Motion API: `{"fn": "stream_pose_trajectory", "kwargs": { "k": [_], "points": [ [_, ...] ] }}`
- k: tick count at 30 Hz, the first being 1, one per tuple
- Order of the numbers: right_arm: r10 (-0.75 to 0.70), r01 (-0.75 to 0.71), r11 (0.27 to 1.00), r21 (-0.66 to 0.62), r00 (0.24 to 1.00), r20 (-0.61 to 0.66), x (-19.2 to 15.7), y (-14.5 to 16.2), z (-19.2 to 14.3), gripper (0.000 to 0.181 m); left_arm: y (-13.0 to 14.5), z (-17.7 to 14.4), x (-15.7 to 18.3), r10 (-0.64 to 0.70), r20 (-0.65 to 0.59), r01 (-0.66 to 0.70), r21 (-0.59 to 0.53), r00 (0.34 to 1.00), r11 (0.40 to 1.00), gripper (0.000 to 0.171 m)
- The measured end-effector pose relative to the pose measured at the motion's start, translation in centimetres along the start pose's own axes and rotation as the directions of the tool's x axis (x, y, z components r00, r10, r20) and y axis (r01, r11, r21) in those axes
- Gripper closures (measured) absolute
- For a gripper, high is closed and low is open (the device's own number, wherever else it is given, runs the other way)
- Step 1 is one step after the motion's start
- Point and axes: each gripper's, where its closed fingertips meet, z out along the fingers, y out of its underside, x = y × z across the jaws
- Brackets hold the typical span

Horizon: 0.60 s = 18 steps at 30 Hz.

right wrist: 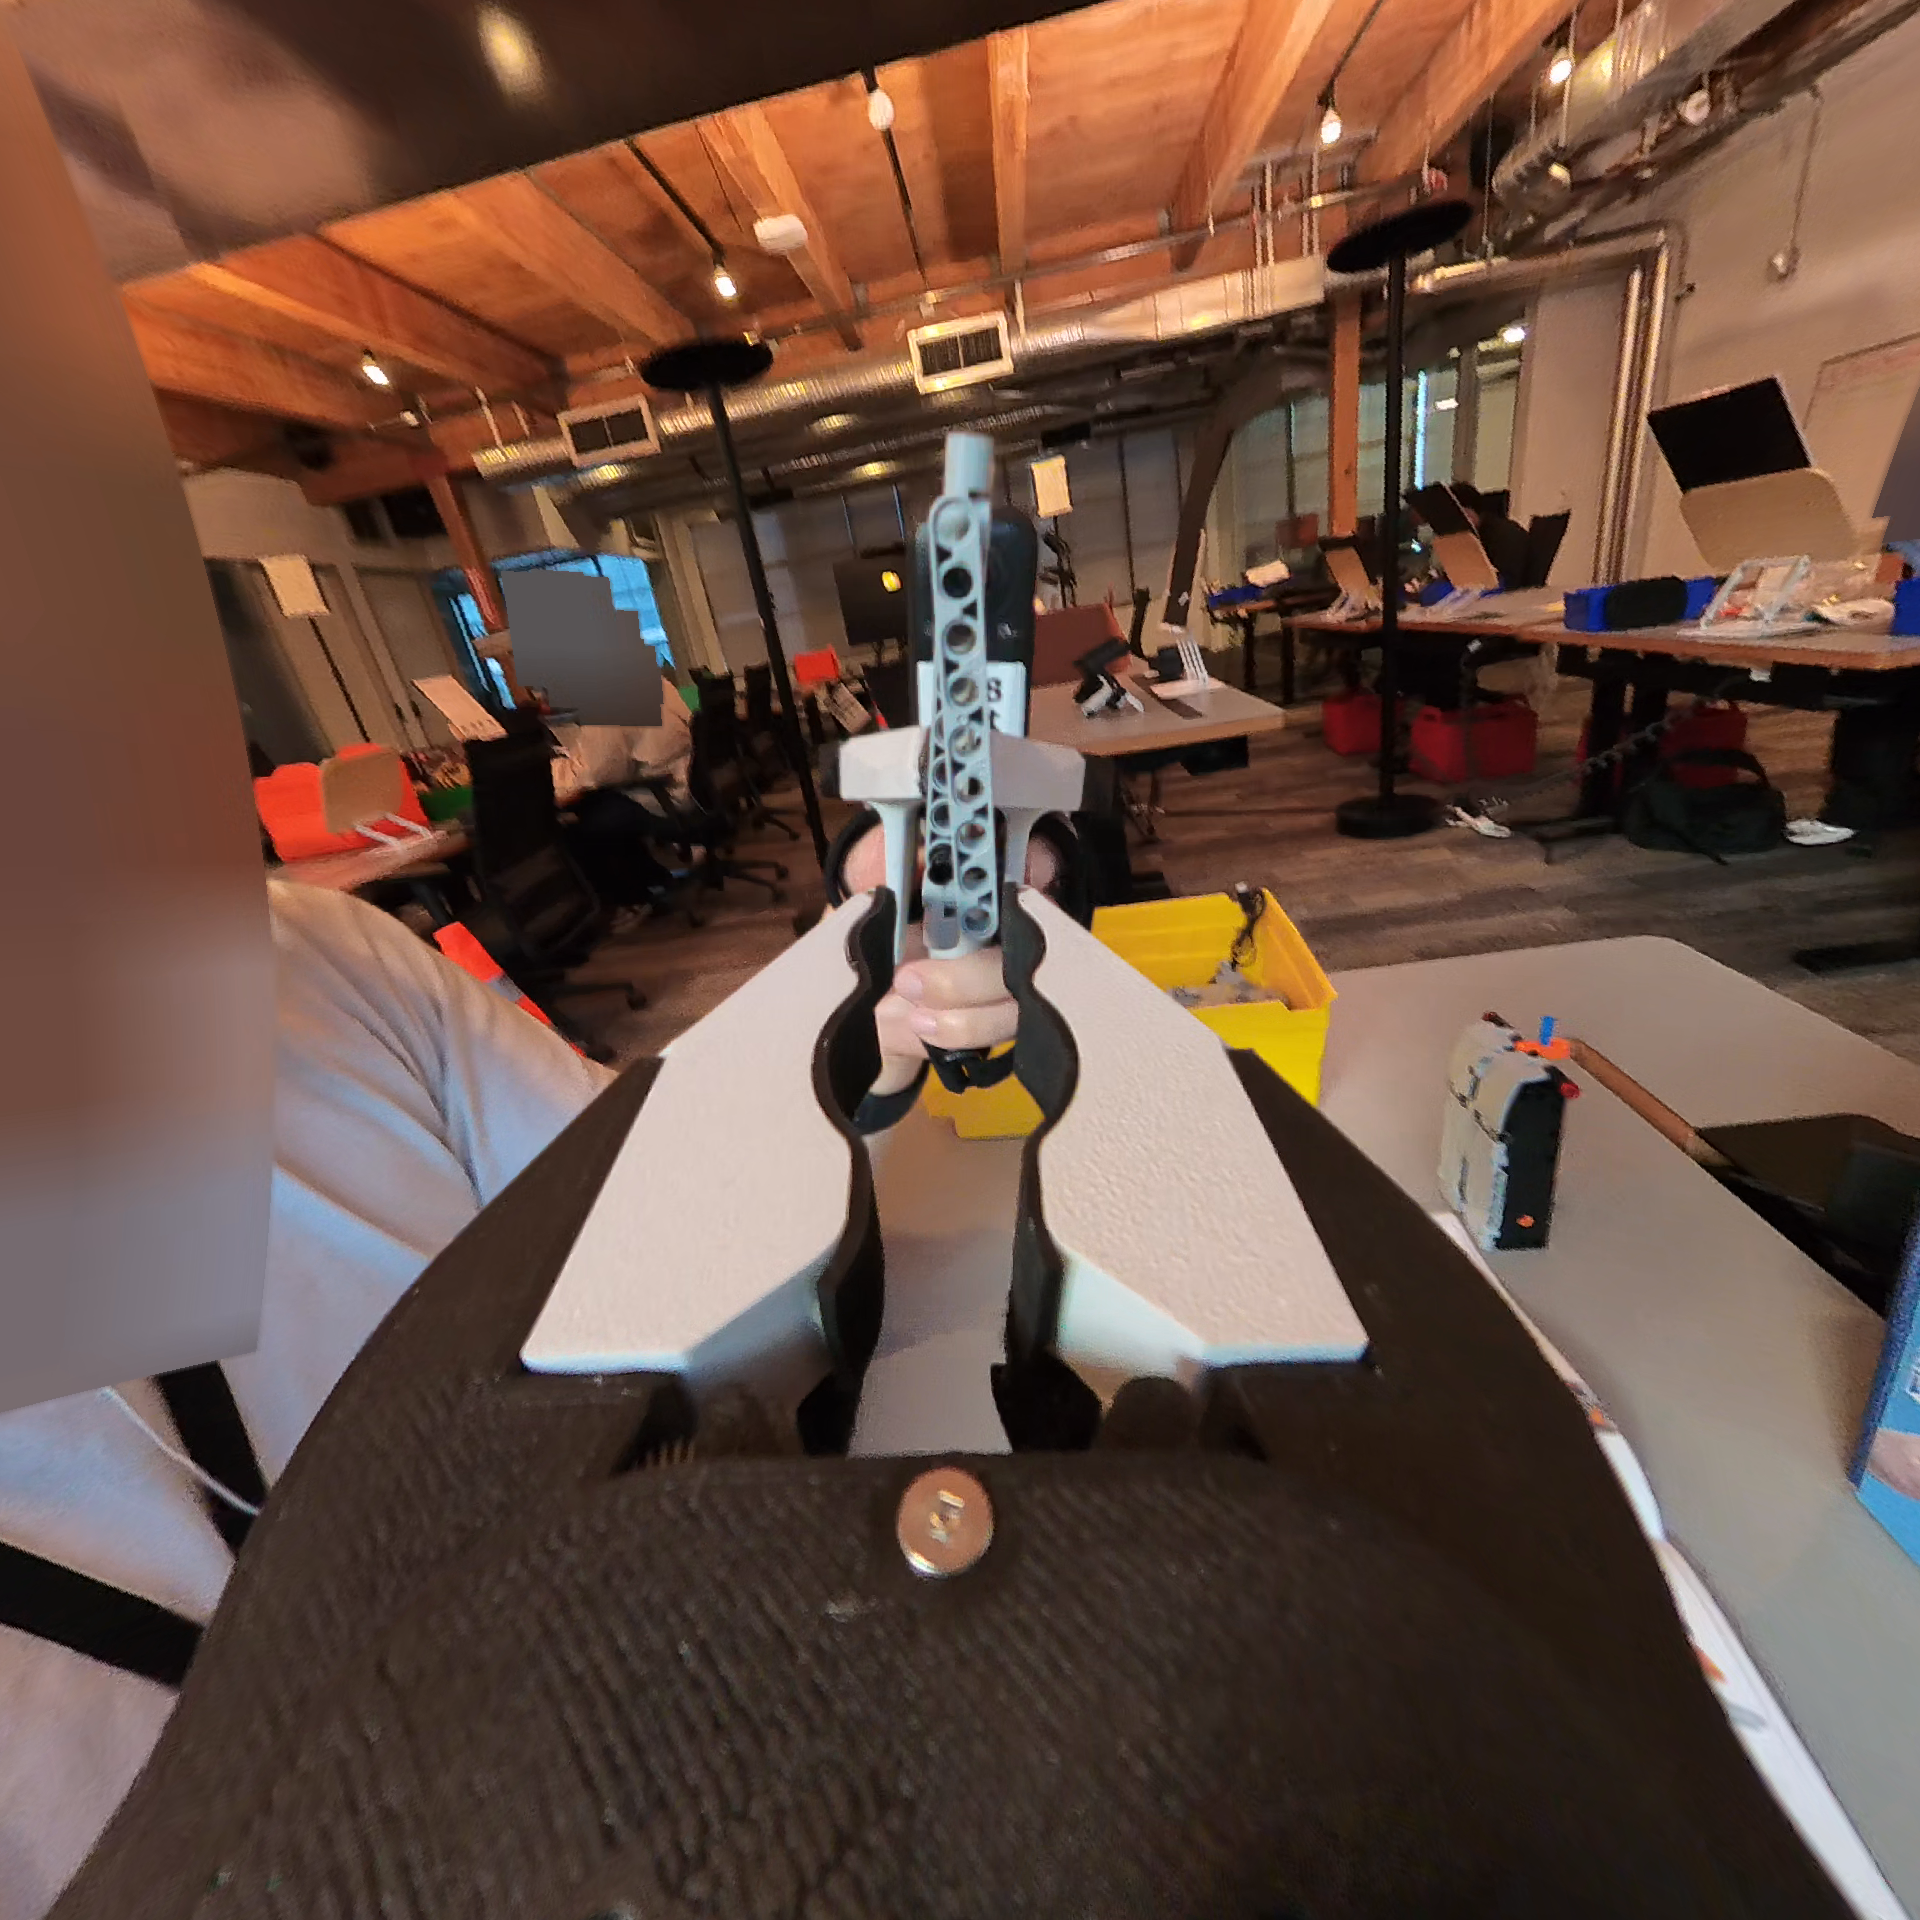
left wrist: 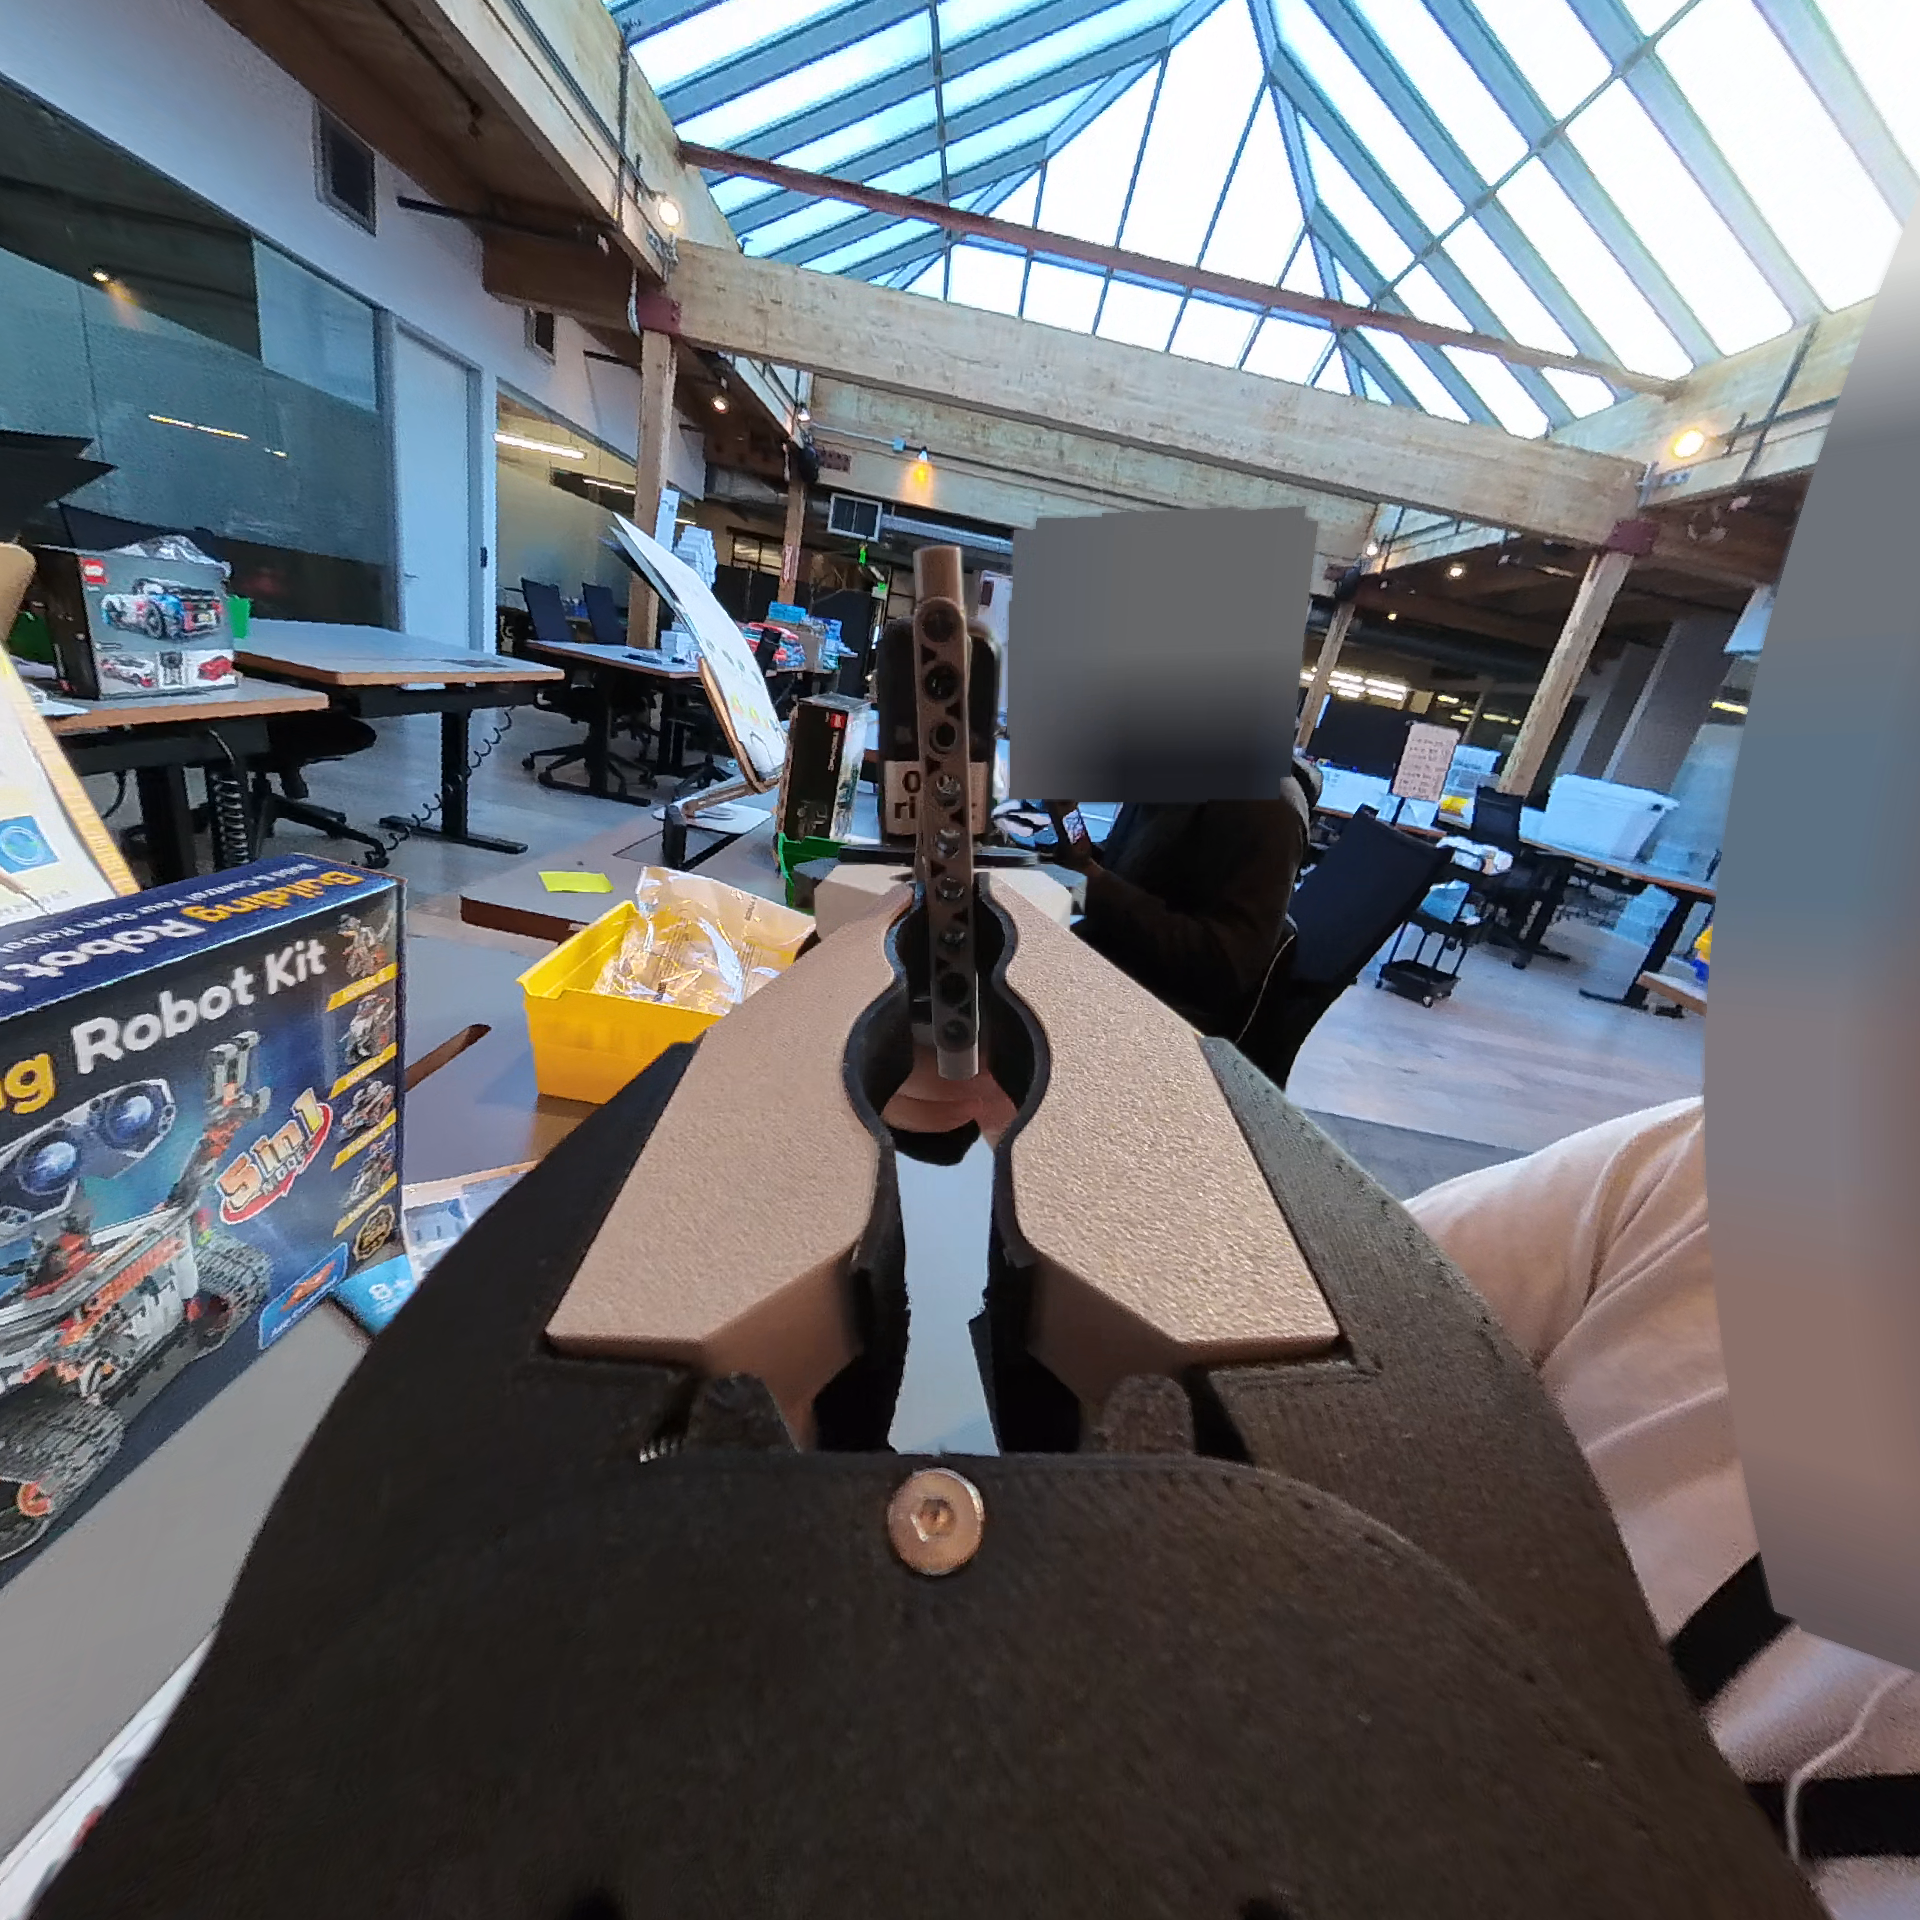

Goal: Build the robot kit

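A grey holed beam (left wrist: 943, 790) with a plain grey rod along it stands upright between both grippers. My left gripper (left wrist: 948, 914) is shut on it, and its lower end sits in the notch between the fingers. In the right wrist view the same beam (right wrist: 961, 727) rises from my right gripper (right wrist: 958, 920), whose black pads press its lower end. The left gripper (right wrist: 961, 790) shows just beyond, facing me and clamped on the beam's middle. A hand (right wrist: 951, 1008) holds that gripper from below.
A yellow bin (left wrist: 613, 1023) with plastic bags and a blue robot kit box (left wrist: 187, 1122) lie to the left. In the right wrist view a yellow bin (right wrist: 1283, 1003), a small grey and black model (right wrist: 1501, 1143) and a blue box corner (right wrist: 1891, 1455) sit on the grey table (right wrist: 1683, 1351). Left and right tips are no more than a few centimetres apart.
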Motion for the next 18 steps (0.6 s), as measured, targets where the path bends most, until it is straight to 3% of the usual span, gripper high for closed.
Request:
{"fn": "stream_pose_trajectory", "kwargs": {
  "k": [8, 18],
  "points": [
    [0.053, -0.055, 0.997, 0.057, 0.998, 0.044, 0.2, -0.6, -0.5, 0.173, -0.1, 0.0, 0.1, -0.044, -0.030, 0.044, 0.008, 0.999, 0.999, 0.167],
    [0.066, -0.073, 0.996, 0.051, 0.990, 0.126, -0.9, -0.4, -0.4, 0.174, -0.2, 0.1, 0.9, -0.122, -0.120, 0.125, 0.022, 0.985, 0.992, 0.168]
  ]
}}
